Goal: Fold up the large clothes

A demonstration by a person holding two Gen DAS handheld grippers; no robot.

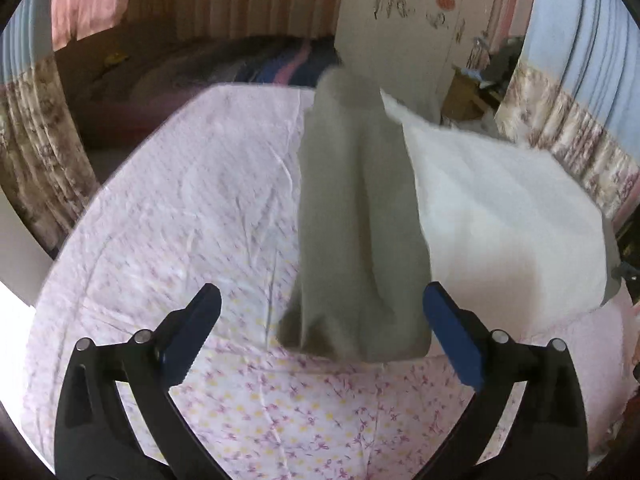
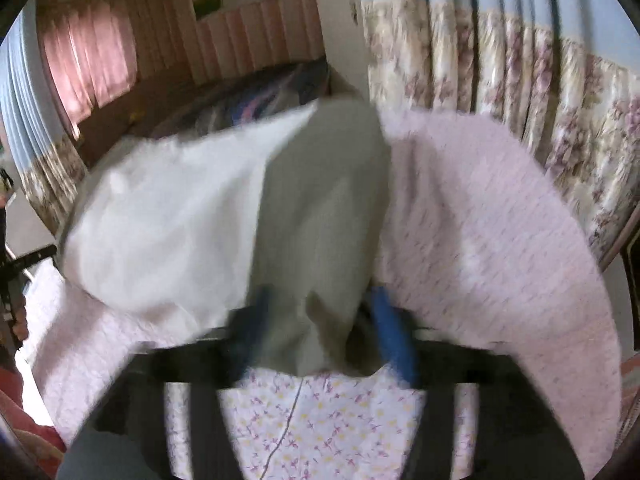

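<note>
Black arms with blue pads fill the bottom of the left wrist view: the left gripper (image 1: 322,318) has its fingers (image 1: 454,338) spread as wide as they go, and nothing is pinched between them. Just past the tips, at about 12 o'clock, lies the grey-green garment (image 1: 356,220), a long folded strip running away up the bed (image 1: 180,184), which is covered in a pink flowered sheet. Its near end sits in the gap between the fingers, touching neither pad as far as I can see. At 2 o'clock, a white cloth (image 1: 500,208) lies beside the strip and touches it.

From the right wrist view, everything is smeared by motion. The right gripper (image 2: 320,324) has its fingers (image 2: 390,328) partly apart, with the bunched near end of the same garment between them; whether the pads still press on it I cannot tell. Flowered curtains (image 2: 520,80) hang behind the bed at 1 o'clock.
</note>
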